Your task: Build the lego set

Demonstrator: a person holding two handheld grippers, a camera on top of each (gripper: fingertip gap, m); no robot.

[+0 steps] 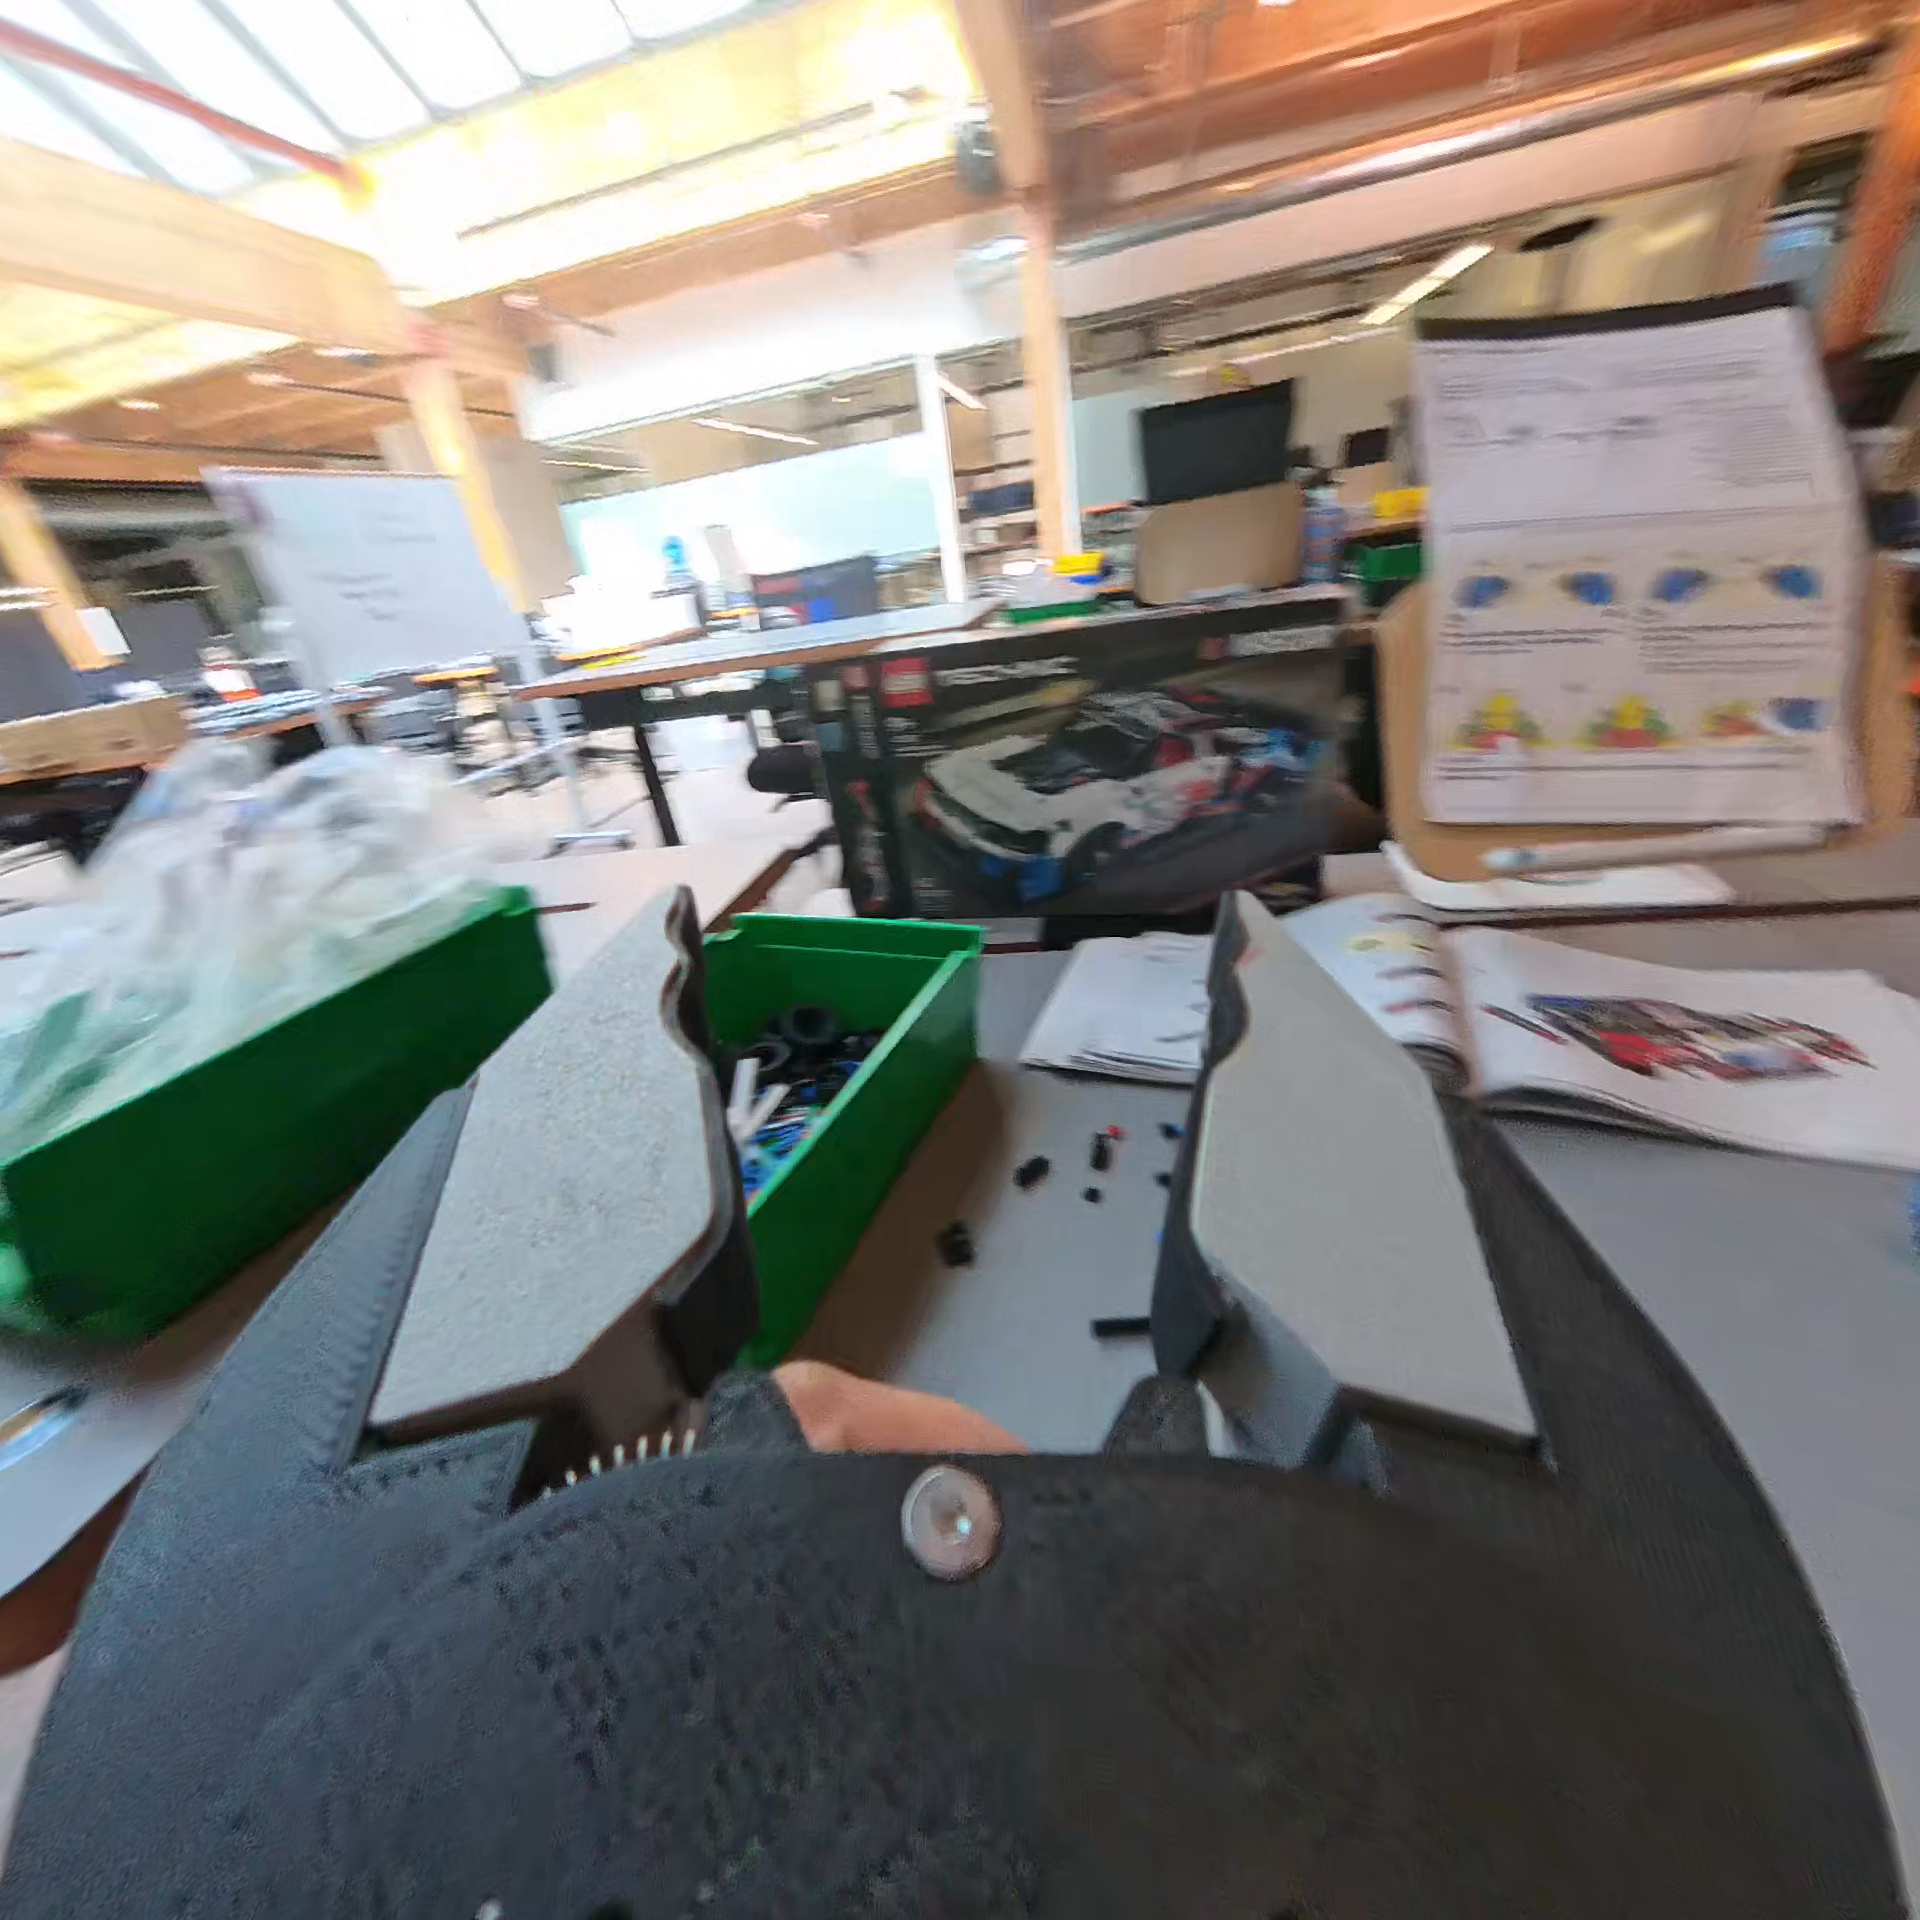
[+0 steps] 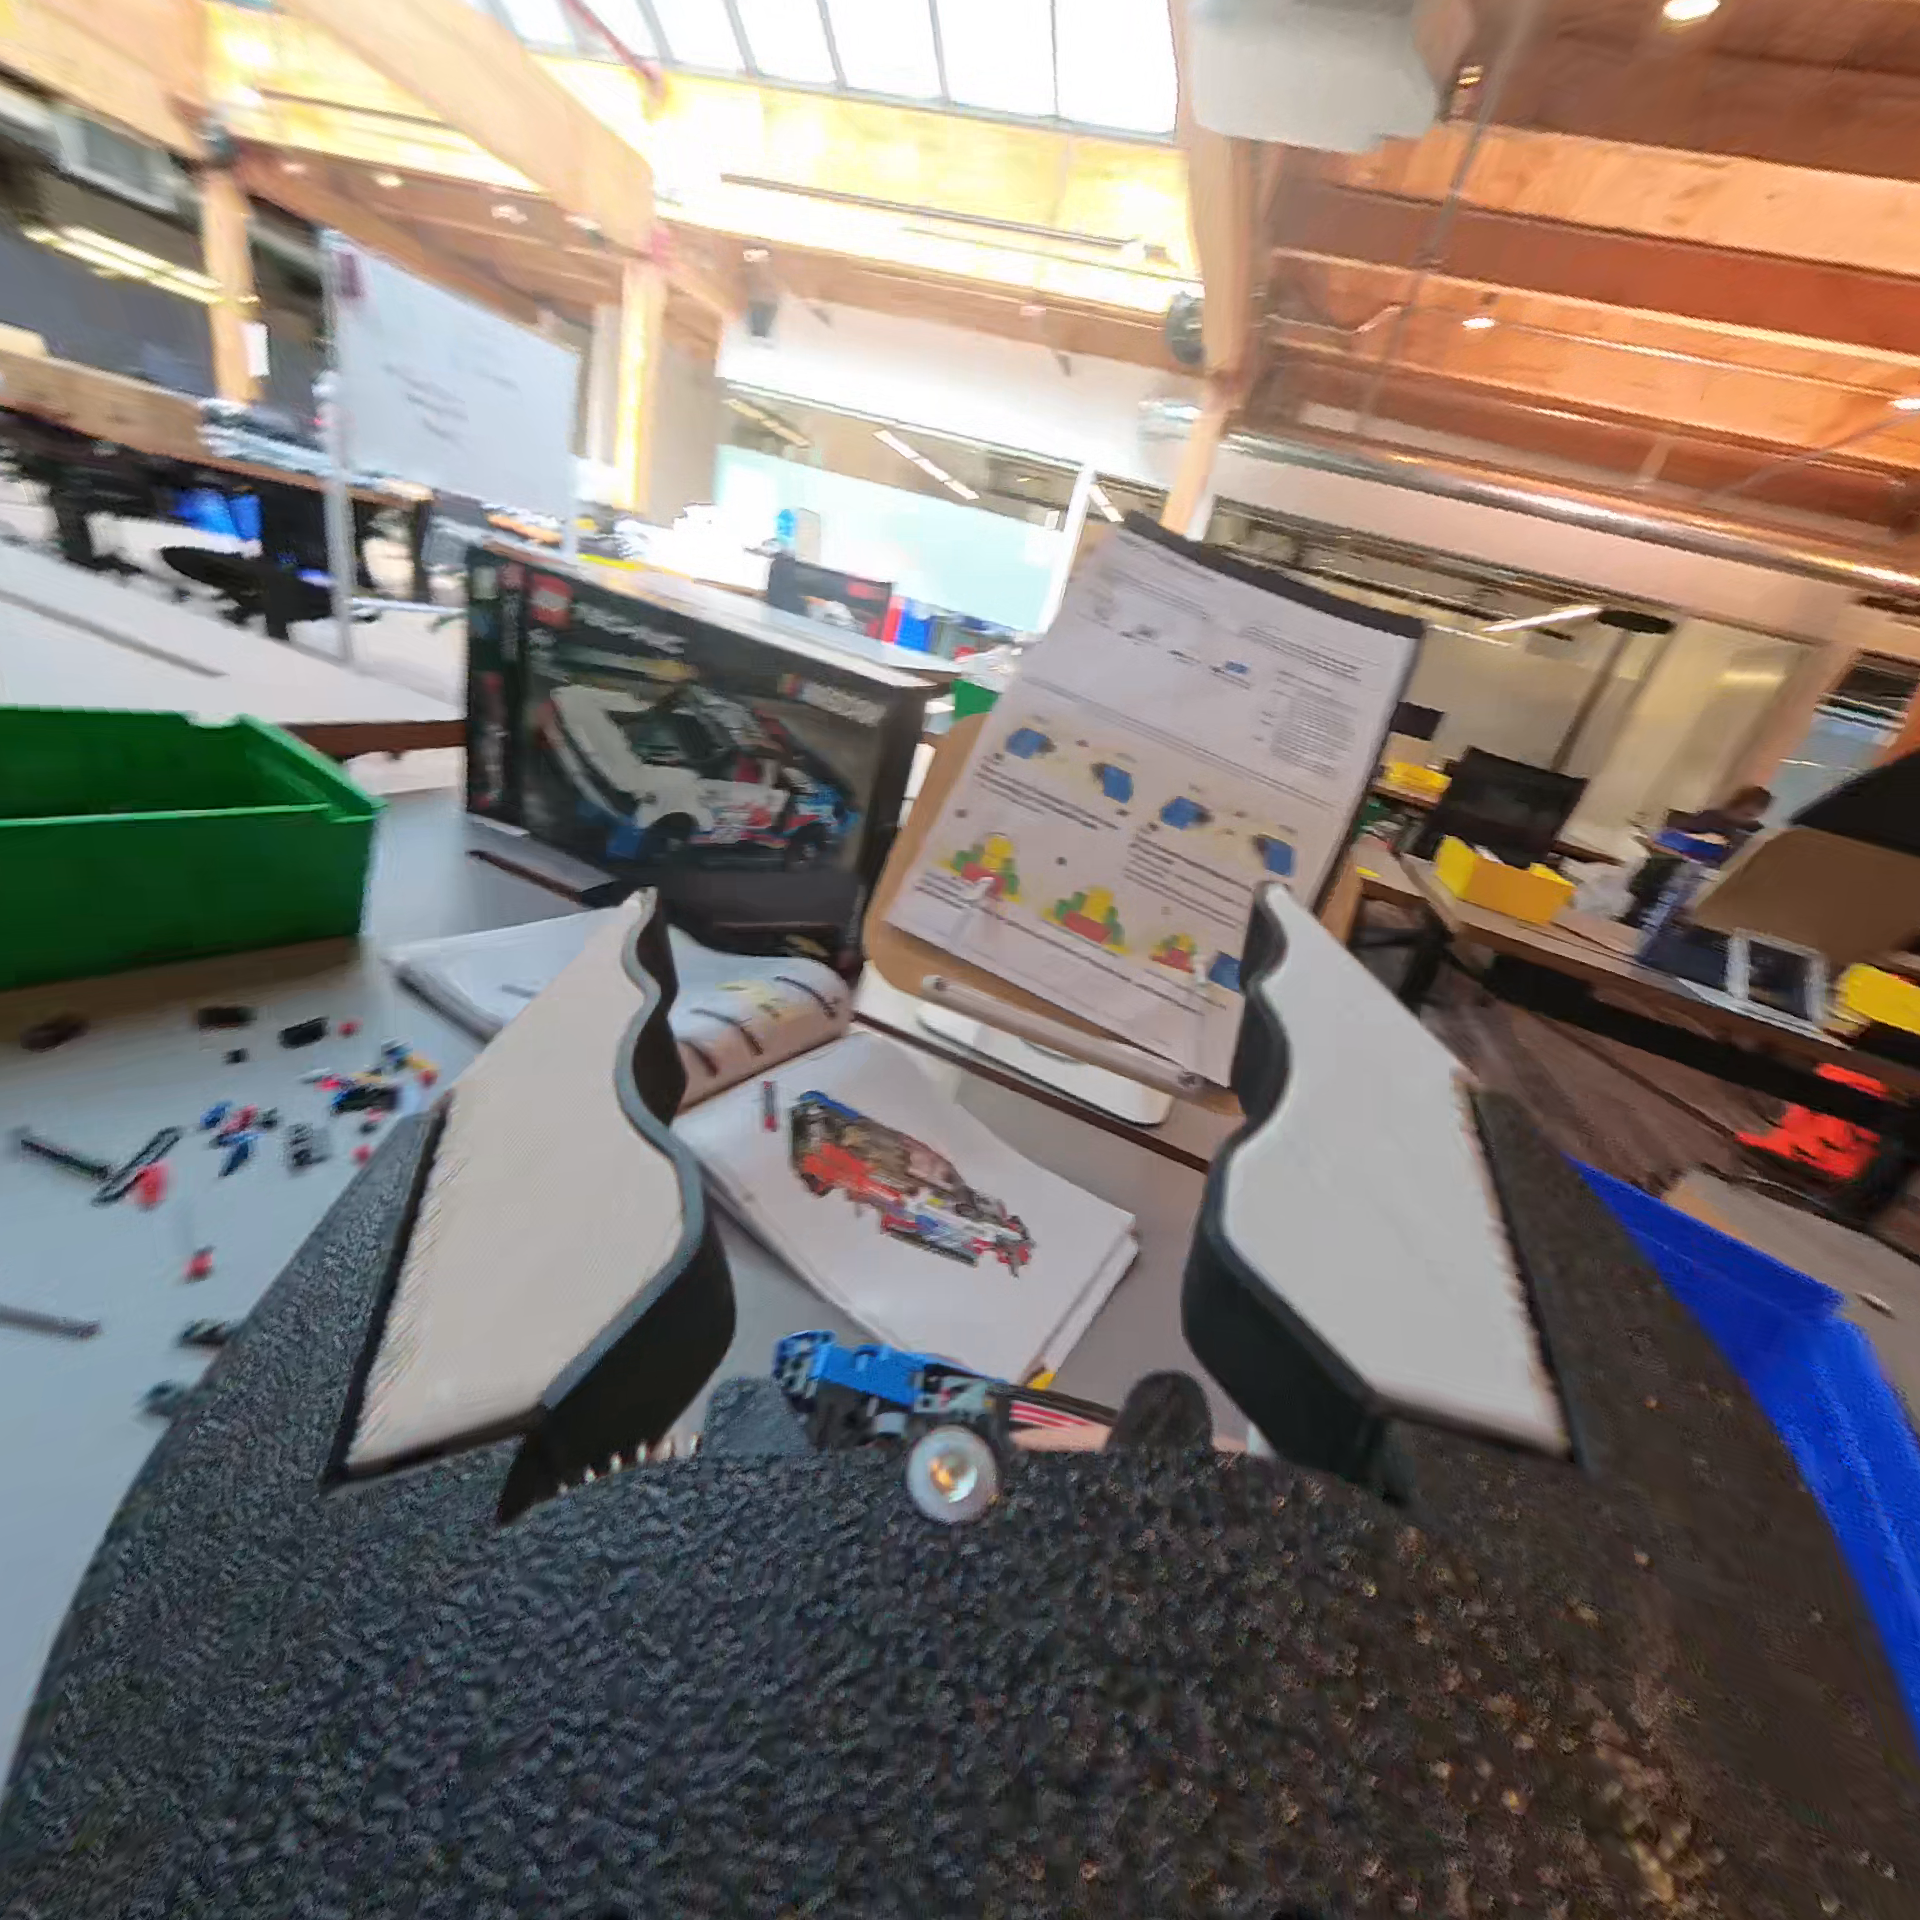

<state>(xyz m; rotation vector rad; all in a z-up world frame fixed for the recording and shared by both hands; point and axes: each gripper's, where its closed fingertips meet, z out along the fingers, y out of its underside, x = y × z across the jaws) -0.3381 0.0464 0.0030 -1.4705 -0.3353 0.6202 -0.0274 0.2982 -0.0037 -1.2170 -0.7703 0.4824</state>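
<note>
Jaws of the left gripper point(image 1: 951, 914) and right gripper point(image 2: 956, 904) stand wide apart and empty, while loose pieces point(image 2: 260, 1112) at centre left and a small blue assembly point(image 2: 883, 1387) at lower centre suggest most building remains

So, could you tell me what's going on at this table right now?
A person is building a lego set with two tools. The left hand-held gripper and the right hand-held gripper are both open and hold nothing. Loose lego pieces lie scattered on the table, more sit in a green bin, and the instruction booklet lies open. A small partial assembly sits below the right one.
</note>
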